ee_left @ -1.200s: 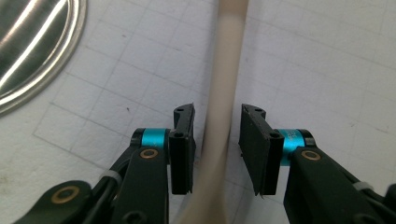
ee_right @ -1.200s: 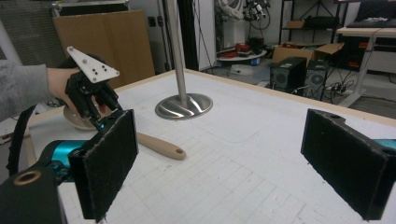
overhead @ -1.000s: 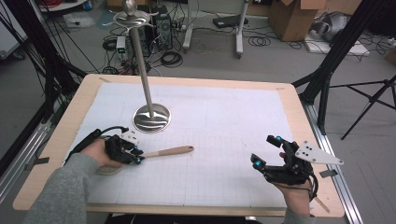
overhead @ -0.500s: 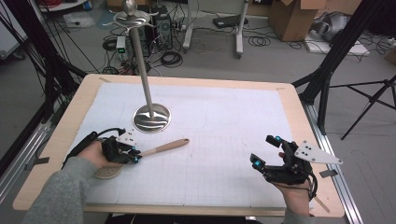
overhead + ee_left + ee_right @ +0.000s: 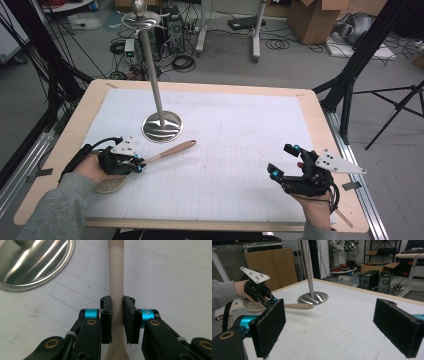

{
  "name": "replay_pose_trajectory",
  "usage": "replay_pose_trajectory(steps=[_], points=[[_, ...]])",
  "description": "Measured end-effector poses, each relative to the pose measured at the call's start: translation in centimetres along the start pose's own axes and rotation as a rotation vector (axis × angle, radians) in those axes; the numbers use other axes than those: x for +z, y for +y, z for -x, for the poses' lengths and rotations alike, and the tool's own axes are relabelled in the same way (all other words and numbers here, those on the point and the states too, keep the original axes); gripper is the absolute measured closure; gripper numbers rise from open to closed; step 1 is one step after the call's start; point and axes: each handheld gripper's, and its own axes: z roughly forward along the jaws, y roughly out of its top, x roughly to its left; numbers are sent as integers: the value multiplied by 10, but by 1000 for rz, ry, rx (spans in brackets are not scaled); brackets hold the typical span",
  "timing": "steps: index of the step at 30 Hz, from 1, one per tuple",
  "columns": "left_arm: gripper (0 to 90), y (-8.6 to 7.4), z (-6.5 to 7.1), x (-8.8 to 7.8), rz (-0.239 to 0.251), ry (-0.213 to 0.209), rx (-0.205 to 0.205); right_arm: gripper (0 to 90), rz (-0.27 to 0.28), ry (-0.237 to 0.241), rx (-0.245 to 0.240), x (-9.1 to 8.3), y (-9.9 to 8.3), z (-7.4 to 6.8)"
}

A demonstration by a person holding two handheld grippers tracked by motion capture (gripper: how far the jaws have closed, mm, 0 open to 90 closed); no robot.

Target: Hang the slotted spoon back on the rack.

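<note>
I am gripping the wooden spatula with the left tongs, clamped across the narrow neck of its handle just above where it widens into the blade. In the left gripper view the two black pads are pressing flat on either side of the pale handle, which I judge is the sensible spot: the neck is slim enough to fit and near enough to the heavy end that the tool is not drooping. The jaws have just been closing that last bit onto it.

The spatula is sitting at the near left of the table, its rounded handle tip angling up and away toward the metal stand, its perforated blade tucked under my left hand. The handle is smooth, light wood, rounded in section; the blade is a flat oval with small holes.

The stand is a polished steel pole rising from a round, mirror-bright dished base, with cross arms at the top. I take it the spatula is meant to hang there.

The right tongs are waiting well apart at the near right, jaws wide and holding nothing; their pads look coarse and felt-like. The table is covered by a white gridded mat.
</note>
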Motion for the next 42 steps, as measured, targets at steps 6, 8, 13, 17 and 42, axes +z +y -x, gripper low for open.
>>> replay_pose_trajectory(steps=[6,8,13,17,42], points=[[778,-5,2,-8,31,32,-12,98,-2,5,0,2,0,0],[778,-6,3,-11,37,34,-13,98,-4,8,3,3,0,0],[777,-7,5,-19,67,54,-37,98,-8,10,3,5,1,0],[777,-7,8,-25,94,74,-56,98,-6,19,-5,6,2,1],[777,-20,5,-72,289,152,-205,98,31,43,-1,14,9,10]])
